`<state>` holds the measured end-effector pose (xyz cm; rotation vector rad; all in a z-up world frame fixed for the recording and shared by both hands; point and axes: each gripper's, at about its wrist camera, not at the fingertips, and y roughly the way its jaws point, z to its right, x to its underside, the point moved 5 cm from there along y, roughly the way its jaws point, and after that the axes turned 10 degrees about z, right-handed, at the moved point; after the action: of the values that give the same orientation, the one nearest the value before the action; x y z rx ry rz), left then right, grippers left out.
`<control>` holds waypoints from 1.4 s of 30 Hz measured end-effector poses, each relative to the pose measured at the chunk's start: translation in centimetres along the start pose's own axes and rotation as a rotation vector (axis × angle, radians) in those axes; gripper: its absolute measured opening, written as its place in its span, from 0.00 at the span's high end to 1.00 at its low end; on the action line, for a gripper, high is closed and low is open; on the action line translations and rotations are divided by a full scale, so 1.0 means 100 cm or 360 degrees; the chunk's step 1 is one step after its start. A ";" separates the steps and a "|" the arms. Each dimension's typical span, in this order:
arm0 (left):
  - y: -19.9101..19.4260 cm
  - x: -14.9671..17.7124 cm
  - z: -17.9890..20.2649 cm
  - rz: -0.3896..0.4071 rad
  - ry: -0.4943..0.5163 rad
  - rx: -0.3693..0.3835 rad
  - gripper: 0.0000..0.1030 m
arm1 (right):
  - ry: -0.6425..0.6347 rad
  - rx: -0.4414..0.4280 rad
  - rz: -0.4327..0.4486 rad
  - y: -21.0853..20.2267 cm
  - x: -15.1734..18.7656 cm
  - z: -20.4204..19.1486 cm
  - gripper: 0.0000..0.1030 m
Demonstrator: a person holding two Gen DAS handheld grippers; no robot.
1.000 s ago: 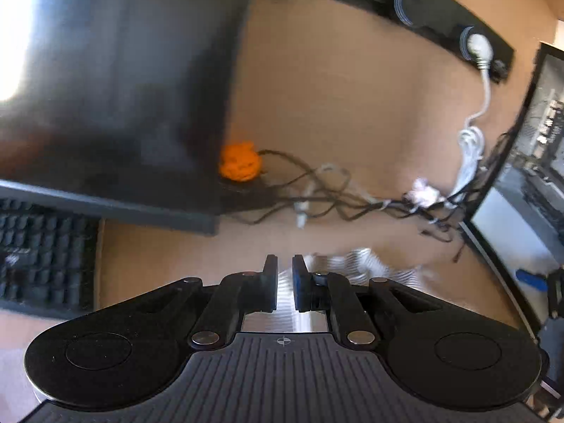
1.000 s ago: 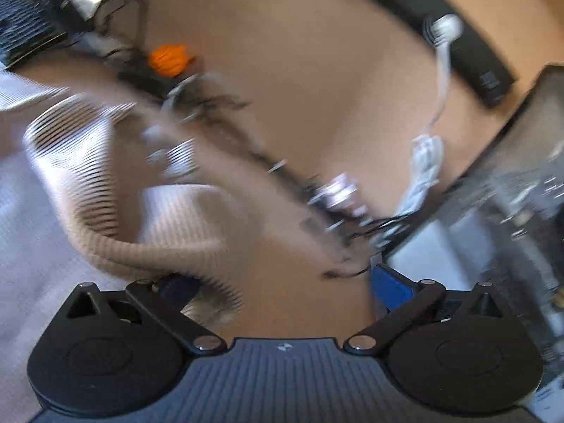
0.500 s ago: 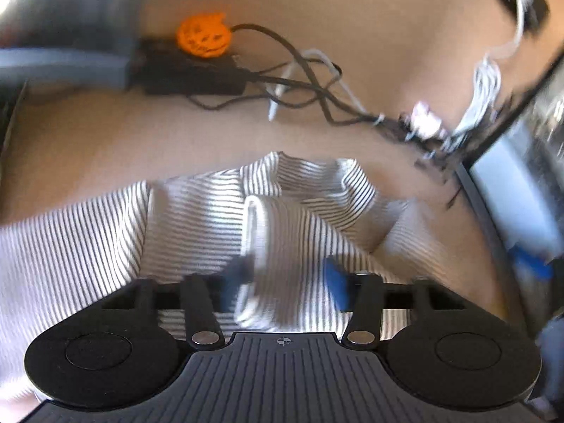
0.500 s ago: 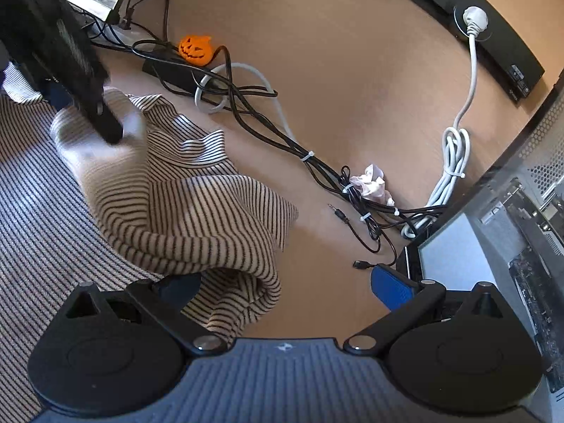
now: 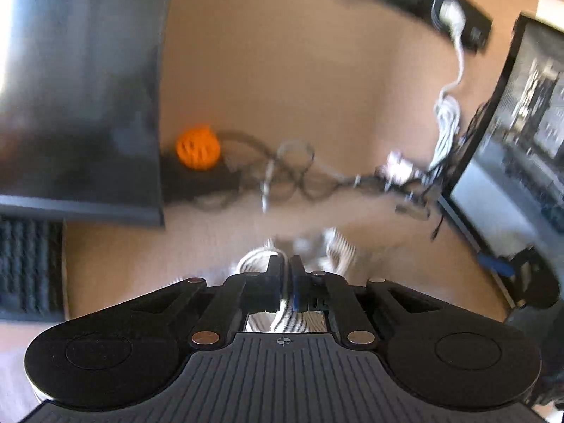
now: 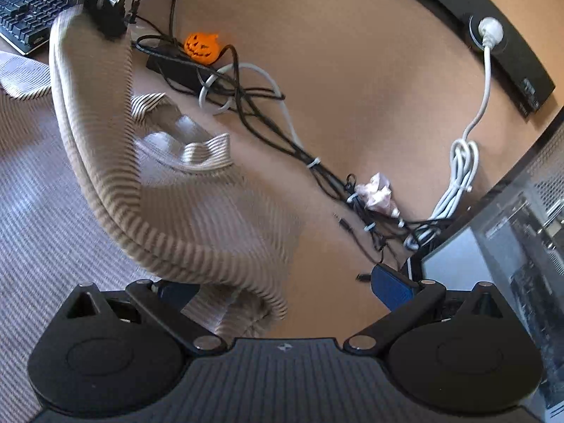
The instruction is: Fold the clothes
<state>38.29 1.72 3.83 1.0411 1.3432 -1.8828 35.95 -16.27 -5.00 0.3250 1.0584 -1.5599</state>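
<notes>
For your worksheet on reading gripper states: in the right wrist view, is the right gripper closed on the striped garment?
No. The right gripper stands wide open, its blue pads far apart, with the striped garment draped across only the left finger.

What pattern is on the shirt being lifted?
Thin dark stripes on cream shirt, clearest in the right wrist view.

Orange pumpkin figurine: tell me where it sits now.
In the right wrist view the orange pumpkin figurine sits upper left on the black power brick, among tangled cables, beyond the striped garment.

Left tool [image 5: 286,282] (now clamped) lifting shirt [image 6: 105,162]
</notes>
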 end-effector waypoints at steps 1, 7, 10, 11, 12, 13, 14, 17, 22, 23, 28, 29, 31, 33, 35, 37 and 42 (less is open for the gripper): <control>-0.005 -0.006 -0.002 0.0031 0.0002 -0.0008 0.95 | -0.0008 0.0015 0.0006 0.001 -0.002 0.000 0.00; -0.027 -0.025 -0.025 0.0150 -0.0022 -0.0098 0.95 | -0.0032 0.0076 0.0005 0.008 -0.008 -0.004 0.00; -0.024 -0.013 -0.045 0.0056 -0.0136 -0.0075 0.87 | -0.0020 0.0147 0.0015 0.010 -0.013 -0.005 0.00; -0.020 -0.006 -0.050 -0.0006 -0.0207 -0.0013 0.72 | -0.0016 0.0171 0.0018 0.011 -0.014 -0.005 0.00; -0.014 0.003 -0.052 -0.0067 -0.0270 0.0033 0.63 | 0.0020 0.0157 0.0025 0.011 -0.017 -0.004 0.00; -0.007 0.014 -0.052 -0.0123 -0.0316 0.0060 0.50 | 0.0058 0.0140 0.0033 0.010 -0.020 -0.003 0.00; 0.000 0.024 -0.053 -0.0179 -0.0363 0.0086 0.48 | 0.0051 0.0125 0.0039 0.010 -0.021 -0.005 0.00; 0.023 0.051 -0.052 -0.0314 -0.0426 0.0063 0.45 | -0.0032 0.0094 0.0052 0.007 -0.019 -0.012 0.00; 0.046 0.074 -0.033 -0.0366 -0.0302 -0.0043 0.49 | 0.0026 0.0059 0.0026 0.001 -0.009 -0.006 0.00; 0.047 0.075 -0.028 -0.0350 -0.0230 -0.0066 0.60 | 0.0040 0.0056 0.0024 0.000 -0.007 -0.004 0.00; 0.044 0.075 -0.016 -0.0296 -0.0035 -0.0115 0.86 | 0.0085 0.0048 0.0001 -0.001 0.000 0.001 0.00; 0.040 0.073 -0.018 -0.0284 -0.0029 -0.0114 0.87 | 0.0091 0.0047 -0.0002 -0.001 0.000 0.001 0.00; 0.031 0.067 -0.021 -0.0249 -0.0025 -0.0111 0.87 | 0.0089 0.0038 -0.0007 0.000 -0.001 0.000 0.00; 0.017 0.059 -0.026 -0.0196 -0.0033 -0.0107 0.88 | 0.0083 0.0011 -0.0013 0.001 -0.002 -0.003 0.00; 0.003 0.048 -0.032 -0.0127 -0.0036 -0.0118 0.94 | 0.0122 -0.0123 -0.0023 -0.004 -0.006 -0.006 0.00; -0.011 0.037 -0.040 -0.0068 -0.0046 -0.0138 0.94 | 0.0155 -0.0256 -0.0021 -0.011 -0.009 -0.008 0.00; -0.018 0.035 -0.061 -0.0054 -0.0056 -0.0224 0.94 | 0.0165 -0.0377 0.0029 -0.026 -0.013 -0.007 0.00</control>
<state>36.62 8.00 0.60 0.9159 1.4586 -1.7942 33.76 -15.08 -3.37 0.2540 1.3039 -1.3957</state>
